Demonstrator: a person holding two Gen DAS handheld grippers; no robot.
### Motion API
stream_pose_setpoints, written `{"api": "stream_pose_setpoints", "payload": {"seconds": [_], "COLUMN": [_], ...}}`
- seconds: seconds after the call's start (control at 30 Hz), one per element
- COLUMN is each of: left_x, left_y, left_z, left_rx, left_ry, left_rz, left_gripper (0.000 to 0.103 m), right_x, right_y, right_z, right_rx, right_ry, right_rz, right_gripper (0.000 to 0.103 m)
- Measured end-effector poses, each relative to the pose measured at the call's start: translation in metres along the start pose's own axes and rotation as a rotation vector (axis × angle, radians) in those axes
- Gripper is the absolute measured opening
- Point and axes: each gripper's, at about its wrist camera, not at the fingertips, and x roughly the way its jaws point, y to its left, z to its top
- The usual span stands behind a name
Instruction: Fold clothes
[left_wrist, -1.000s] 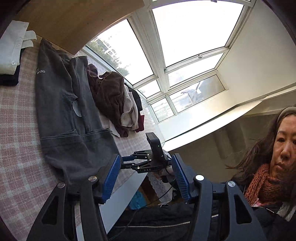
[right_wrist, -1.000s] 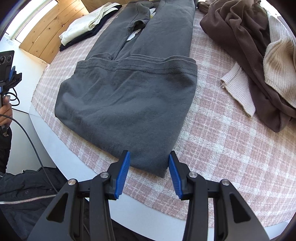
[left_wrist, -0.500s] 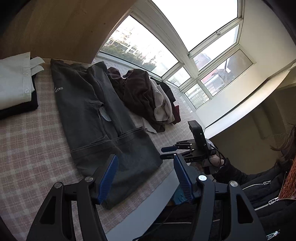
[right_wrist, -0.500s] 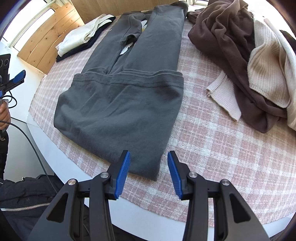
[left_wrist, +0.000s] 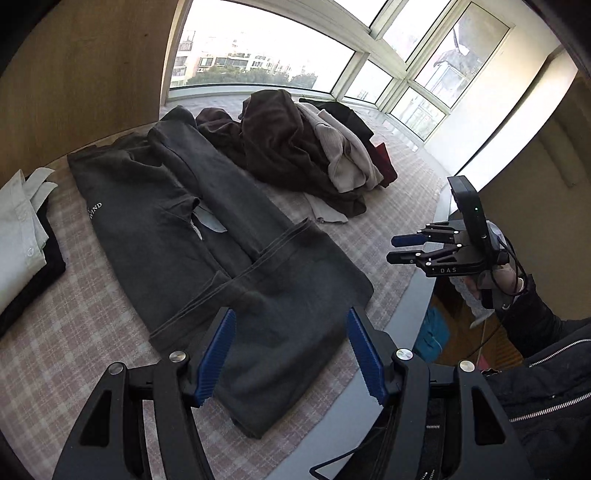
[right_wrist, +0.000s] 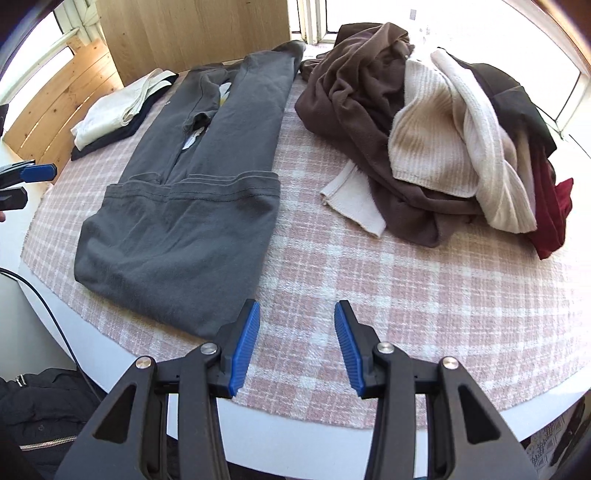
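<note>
I see bare checked cloth between grey garment and heaped clothes, folded stack crowding far left

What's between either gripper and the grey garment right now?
Nothing visible. Left gripper hangs open over the grey garment's folded near end; right gripper is open beside its near corner, with only bare checked cloth between.

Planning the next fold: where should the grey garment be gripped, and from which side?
Probably at the two near corners of the grey garment, along its doubled-over end by the table edge. That end lies flat and square, so the left gripper and right gripper, both open, can come in low from the near side.
</note>
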Motion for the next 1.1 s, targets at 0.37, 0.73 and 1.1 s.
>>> {"api": "stream_pose_setpoints", "payload": {"seconds": [0.37,0.73,1.1], "left_x": [0.054,0.061,0.020], "left_y": [-0.023,-0.065,-0.058], "left_z": [0.008,0.025,0.013], "left_rx": [0.103,0.229,0.142], "left_ry": [0.177,0.181,0.050], "left_rz": [0.020,-0.035,-0.041], "left_gripper": [0.059,0.060,0.060], "right_x": [-0.013,-0.021,-0.035], "right_y": [-0.006,-0.004,0.006], "right_z": [-0.042,-0.051,-0.002], "right_rx": [0.207,0.229,0.087], "right_ry": [-0.075,-0.096,-0.147], "right_rz": [0.017,0.014,0.069], "right_gripper": [0.042,0.042,0.042]}}
